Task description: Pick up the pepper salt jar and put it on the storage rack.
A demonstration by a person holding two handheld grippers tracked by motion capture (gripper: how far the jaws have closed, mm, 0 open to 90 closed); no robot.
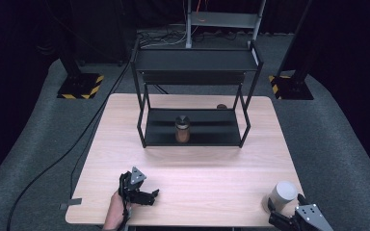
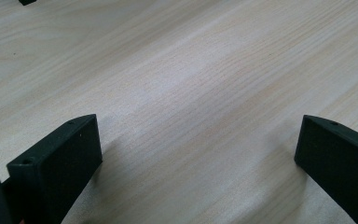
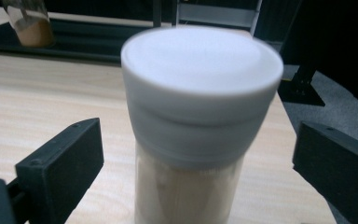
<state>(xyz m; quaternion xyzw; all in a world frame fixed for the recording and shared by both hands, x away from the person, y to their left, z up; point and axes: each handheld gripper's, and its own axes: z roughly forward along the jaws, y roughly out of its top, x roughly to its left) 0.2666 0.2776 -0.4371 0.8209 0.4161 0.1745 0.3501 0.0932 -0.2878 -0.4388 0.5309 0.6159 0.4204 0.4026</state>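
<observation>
White-capped round jar [image 3: 200, 121] sits btwn right gripper [image 3: 191, 163] fingers, spread, untouching; left gripper [image 2: 196, 154] fingers spread over woodgrain.

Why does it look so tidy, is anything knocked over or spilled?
Nothing stands out. The white-lidded jar stands upright at the table's near right corner, between the open jaws of the right gripper. Another jar stands upright on the black shelf rack's lower shelf. The left gripper is open over bare wood.

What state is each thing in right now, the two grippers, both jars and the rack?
Left gripper: open, over bare table.
Right gripper: open, jaws either side of the white-lidded jar, not closed on it.
White-lidded jar: upright, lid on.
Brown jar: upright on rack's lower shelf.
Rack: top shelf bare.
</observation>
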